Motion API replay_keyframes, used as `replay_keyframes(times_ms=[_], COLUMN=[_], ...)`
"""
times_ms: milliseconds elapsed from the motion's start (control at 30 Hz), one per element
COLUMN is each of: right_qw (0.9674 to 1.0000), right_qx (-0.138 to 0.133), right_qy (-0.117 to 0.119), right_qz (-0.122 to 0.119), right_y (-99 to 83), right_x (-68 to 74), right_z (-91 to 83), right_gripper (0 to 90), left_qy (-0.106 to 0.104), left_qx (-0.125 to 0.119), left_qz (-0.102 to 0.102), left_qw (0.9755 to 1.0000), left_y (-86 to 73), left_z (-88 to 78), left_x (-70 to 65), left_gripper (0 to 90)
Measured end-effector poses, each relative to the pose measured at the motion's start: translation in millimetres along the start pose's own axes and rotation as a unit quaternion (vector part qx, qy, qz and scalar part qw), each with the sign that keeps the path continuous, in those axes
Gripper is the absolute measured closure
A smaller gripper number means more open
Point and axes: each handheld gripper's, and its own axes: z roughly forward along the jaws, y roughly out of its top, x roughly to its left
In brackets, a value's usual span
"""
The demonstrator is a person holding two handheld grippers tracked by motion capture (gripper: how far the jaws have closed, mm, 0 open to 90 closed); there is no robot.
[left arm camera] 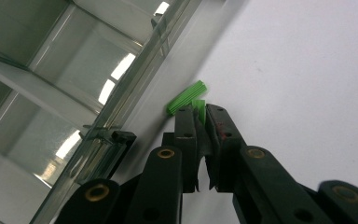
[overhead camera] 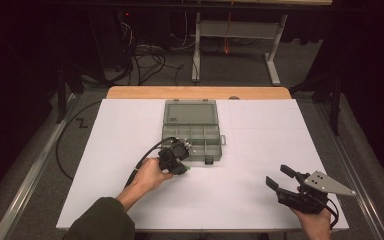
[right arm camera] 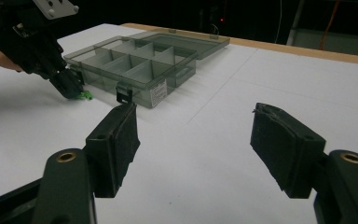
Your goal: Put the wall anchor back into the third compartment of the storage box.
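Although the green plug [left arm camera: 186, 98] is very small, the left tool [left arm camera: 200, 114] seems to have closed its jaws on one already: a ribbed green piece sits pinched between the tips, and a second ribbed piece lies just ahead of them on the white counter [left arm camera: 307, 70], touching or almost touching the wall of the grey box [left arm camera: 65, 84] at the left of the tool. I judge the plug to be light, stiff plastic; its ribs should help against slipping, but it can easily twist or pop out, so it is best taken across the middle of its length. The left gripper view shows this grip and the ribs clearly, while in the high view the plug [overhead camera: 187, 169] is only a green dot under the left tool [overhead camera: 175, 159]. The right tool [right arm camera: 196, 149] has its jaws wide apart and holds nothing; it hovers over the counter well apart from the box [right arm camera: 140, 70], whose lid lies open behind it.
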Motion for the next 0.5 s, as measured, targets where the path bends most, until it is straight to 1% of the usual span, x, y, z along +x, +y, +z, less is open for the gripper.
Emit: replay_keyframes(times_ms=[133,400,500], right_qw=[1.0000,1.0000,1.0000], right_qx=[-0.001,-0.001,0.000], right_qy=[0.001,0.001,0.002], right_qz=[-0.002,-0.002,-0.003], right_y=[0.2,0.3,0.3], right_x=[0.3,0.9,0.9], right_z=[0.2,0.0,0.3], right_gripper=[33.8,33.8,33.8], left_qy=[-0.003,-0.003,-0.003], left_qx=[-0.008,-0.014,-0.016], left_qz=[-0.005,-0.005,-0.009], left_qw=[1.0000,0.9999,0.9998], left_y=[-1.2,-0.5,0.7], left_z=[-4.7,-12.5,-14.2], left_x=[0.7,0.7,2.0], left_gripper=[83.4,83.4,83.4])
